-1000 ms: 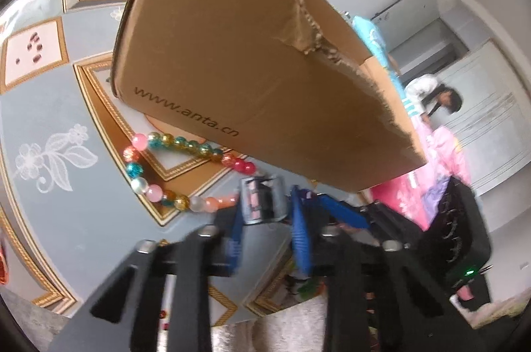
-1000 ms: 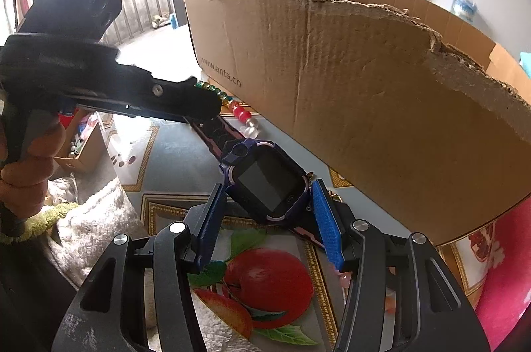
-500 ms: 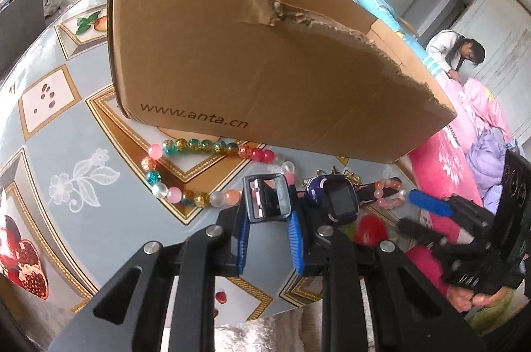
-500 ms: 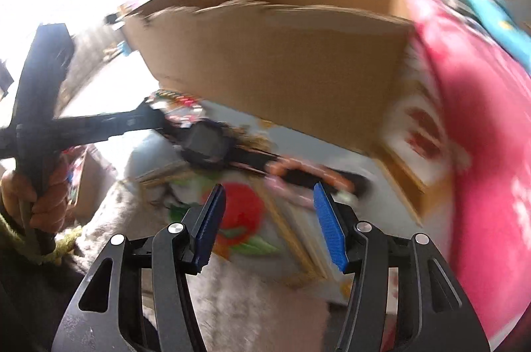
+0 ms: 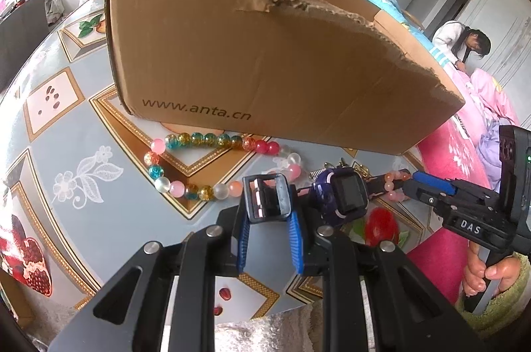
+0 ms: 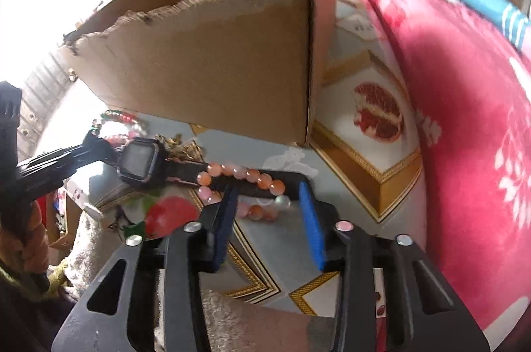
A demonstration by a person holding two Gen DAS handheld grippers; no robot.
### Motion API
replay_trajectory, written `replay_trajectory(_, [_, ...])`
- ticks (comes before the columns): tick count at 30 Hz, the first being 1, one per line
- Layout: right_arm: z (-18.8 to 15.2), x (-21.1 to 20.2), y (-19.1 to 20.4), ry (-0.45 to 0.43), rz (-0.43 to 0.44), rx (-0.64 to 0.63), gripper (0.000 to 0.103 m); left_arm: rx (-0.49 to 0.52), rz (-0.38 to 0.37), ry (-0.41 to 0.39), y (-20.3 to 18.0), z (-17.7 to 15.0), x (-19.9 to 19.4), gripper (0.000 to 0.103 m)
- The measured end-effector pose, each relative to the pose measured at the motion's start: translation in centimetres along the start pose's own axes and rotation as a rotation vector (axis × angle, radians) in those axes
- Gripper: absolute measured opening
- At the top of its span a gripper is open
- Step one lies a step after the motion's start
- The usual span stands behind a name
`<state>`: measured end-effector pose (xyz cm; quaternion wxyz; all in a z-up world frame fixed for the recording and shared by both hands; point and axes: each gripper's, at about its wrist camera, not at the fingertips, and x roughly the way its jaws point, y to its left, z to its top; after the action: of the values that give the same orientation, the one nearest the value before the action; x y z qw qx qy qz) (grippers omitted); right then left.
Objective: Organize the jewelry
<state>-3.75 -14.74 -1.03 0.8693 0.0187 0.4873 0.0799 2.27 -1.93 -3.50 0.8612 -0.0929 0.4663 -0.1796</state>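
A dark purple smartwatch [image 5: 348,197] hangs just above the patterned table, its strap stretched out sideways. My left gripper [image 5: 268,219] is shut on the buckle end of the strap [image 5: 267,199]. A small pink-and-orange bead bracelet [image 6: 245,174] lies across the strap's other end. My right gripper [image 6: 267,196] is at that end, jaws closing, with strap tip and beads between the fingertips and the pads not pressing. In the left wrist view the right gripper [image 5: 418,182] comes in from the right. A larger multicoloured bead string [image 5: 176,187] lies in front of the cardboard box [image 5: 265,53].
The torn, open-topped box [image 6: 215,69] stands close behind the jewelry. Gold trinkets [image 6: 179,146] lie beside the watch. A pink blanket [image 6: 464,119] borders the table [image 5: 66,119] on the right. A person [image 5: 461,43] sits far back in the room.
My right gripper let go of the watch body, slid along the strap to its far end, rolled, and its jaws narrowed. The left gripper kept its hold on the buckle.
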Motion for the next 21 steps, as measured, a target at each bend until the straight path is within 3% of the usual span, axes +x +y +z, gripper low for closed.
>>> replay_trajectory(2, [-0.1,-0.2,0.2,0.004,-0.060,-0.036,0.019,0.000,0.004,0.001,-0.1,0.0,0.1,0.020])
replay_trajectory(4, [-0.2,-0.4,-0.2,0.015,-0.049,-0.028,0.007,-0.003,0.003,0.001,-0.1,0.0,0.1,0.020])
replay_trajectory(13, [-0.5,-0.6,-1.7,0.034,-0.132,-0.031,0.007,-0.002,0.004,-0.001,0.0,-0.1,0.2,0.020])
replay_trajectory(21, [1.0,-0.5,-3.2,-0.016,-0.206,-0.011,0.007,-0.001,0.003,-0.001,-0.1,-0.1,0.1,0.020])
